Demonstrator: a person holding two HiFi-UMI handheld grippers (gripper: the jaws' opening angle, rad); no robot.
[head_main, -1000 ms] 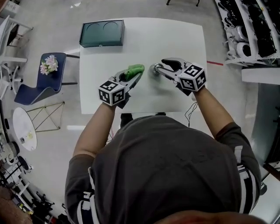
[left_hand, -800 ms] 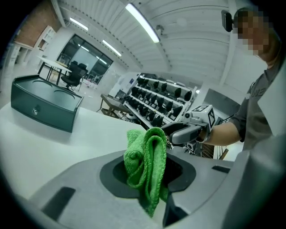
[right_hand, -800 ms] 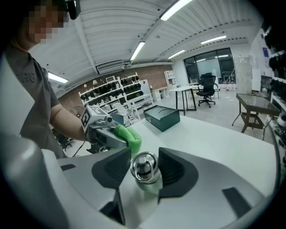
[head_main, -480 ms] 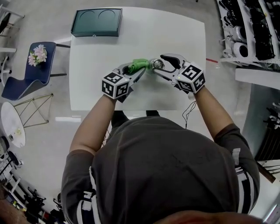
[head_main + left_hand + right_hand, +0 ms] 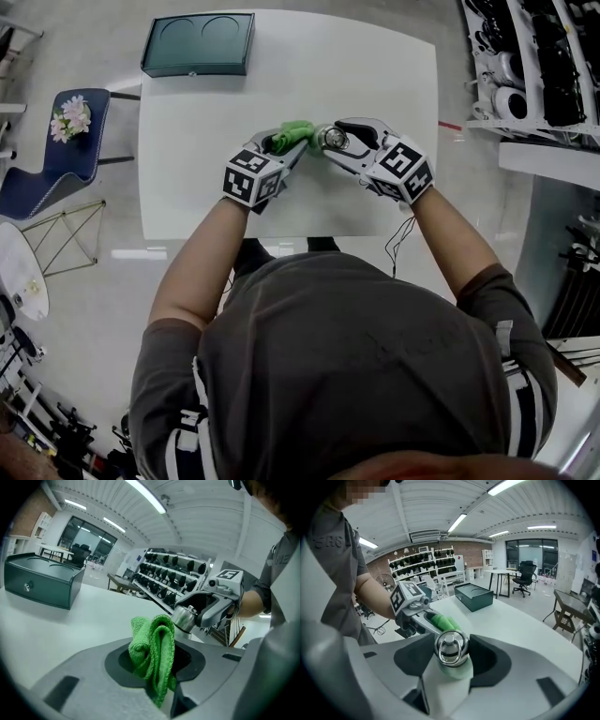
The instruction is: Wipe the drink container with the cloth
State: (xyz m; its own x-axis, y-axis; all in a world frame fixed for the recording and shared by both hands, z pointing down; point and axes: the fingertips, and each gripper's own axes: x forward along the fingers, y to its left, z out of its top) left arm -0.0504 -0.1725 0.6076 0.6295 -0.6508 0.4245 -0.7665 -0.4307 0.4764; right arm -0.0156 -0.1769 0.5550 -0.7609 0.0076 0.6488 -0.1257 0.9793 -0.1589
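The drink container (image 5: pixel 333 140) is a pale bottle with a shiny metal cap and ring (image 5: pixel 451 649). It stands between the jaws of my right gripper (image 5: pixel 329 141), which have just been closing and now press on it at both sides. My left gripper (image 5: pixel 294 141) is shut on a folded green cloth (image 5: pixel 299 130), whose bunched end sticks out past the fingers (image 5: pixel 154 653). The cloth rests against the left side of the container, just below the cap (image 5: pixel 183 617). In the right gripper view the cloth (image 5: pixel 443 622) shows behind the cap.
Both grippers work over a white table (image 5: pixel 375 66). A dark green box (image 5: pixel 197 44) stands at its far left corner. A blue chair with flowers (image 5: pixel 56 141) is left of the table, and shelving with equipment (image 5: pixel 534 66) is at the right.
The left gripper has carried the cloth to the right until it meets the container. The gap between the two grippers has closed, and both now sit closer together over the table's middle.
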